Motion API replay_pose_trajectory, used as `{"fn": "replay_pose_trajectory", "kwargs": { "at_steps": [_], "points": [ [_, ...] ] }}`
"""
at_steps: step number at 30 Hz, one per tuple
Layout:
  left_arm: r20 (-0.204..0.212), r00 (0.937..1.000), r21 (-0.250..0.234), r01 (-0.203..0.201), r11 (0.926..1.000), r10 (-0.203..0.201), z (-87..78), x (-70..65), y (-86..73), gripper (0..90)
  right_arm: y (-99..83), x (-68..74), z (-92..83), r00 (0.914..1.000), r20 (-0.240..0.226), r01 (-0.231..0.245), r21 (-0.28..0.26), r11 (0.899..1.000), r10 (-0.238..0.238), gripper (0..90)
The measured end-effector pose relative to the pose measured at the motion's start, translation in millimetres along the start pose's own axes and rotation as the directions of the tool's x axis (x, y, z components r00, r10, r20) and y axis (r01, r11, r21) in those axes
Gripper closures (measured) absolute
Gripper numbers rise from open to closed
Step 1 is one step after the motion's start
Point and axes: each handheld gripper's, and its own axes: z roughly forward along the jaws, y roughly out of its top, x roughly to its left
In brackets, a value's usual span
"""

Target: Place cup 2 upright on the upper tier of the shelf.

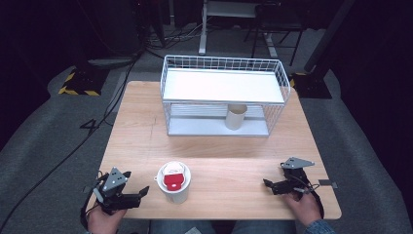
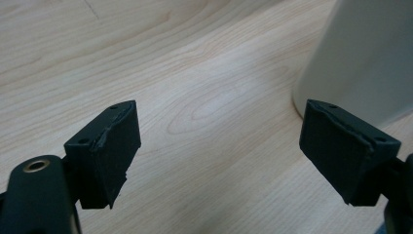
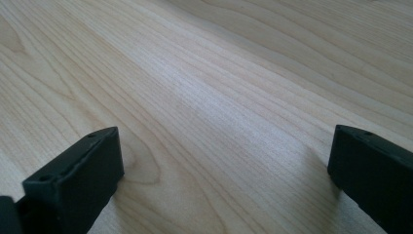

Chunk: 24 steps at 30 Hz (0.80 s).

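Observation:
A white cup [image 1: 174, 181] with a red-and-white lid stands near the table's front edge, left of centre. My left gripper [image 1: 136, 182] lies just left of it, jaws pointing toward the cup. In the left gripper view the left gripper [image 2: 219, 141] is open with only bare wood between the jaws, and the cup's white wall [image 2: 365, 58] rises beyond the right jaw. My right gripper [image 1: 273, 174] rests at the front right, apart from the cup. Seen in its own view, the right gripper [image 3: 224, 161] is open over bare wood.
A white wire rack [image 1: 224, 95] with a solid upper shelf stands at the back of the wooden table [image 1: 214, 146]. A beige cardboard cup [image 1: 236, 117] sits upright on its lower shelf. Cables and stands lie on the floor beyond.

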Motion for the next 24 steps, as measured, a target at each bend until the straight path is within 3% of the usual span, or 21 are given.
{"fn": "replay_pose_trajectory", "kwargs": {
  "at_steps": [4, 6, 14, 18, 24],
  "points": [
    [0.006, 1.0000, -0.041, -0.005, 0.9991, 0.006, -9.3, -7.9, 1.2, 15.8, 0.0, 0.0, 0.0, 1.0000, 0.000, 0.000, 0.000, 1.000, 0.000, 0.0],
    [0.014, 0.9994, -0.055, -0.031, 0.9980, 0.032, -13.2, -12.5, 2.1, 15.7, 0.0, 0.0, 0.0, 1.0000, 0.002, 0.000, 0.000, 1.000, 0.000, 0.0],
    [0.084, 0.9948, -0.133, -0.047, 0.9900, 0.058, -24.5, -30.3, 1.8, 13.9, 0.0, 0.0, 0.0, 1.0000, 0.002, 0.000, 0.000, 1.000, 0.000, 0.0],
    [0.106, 0.9905, -0.150, -0.071, 0.9861, 0.088, -24.5, -36.7, 3.5, 6.6, 0.1, 0.1, 0.1, 1.0000, 0.002, -0.001, 0.000, 1.000, 0.001, 0.0],
    [0.166, 0.9828, -0.196, -0.048, 0.9795, 0.081, -21.7, -40.8, 4.1, 0.4, 0.1, 0.1, 0.1, 1.0000, 0.002, -0.001, 0.000, 1.000, 0.001, 0.0]
  ]
}}
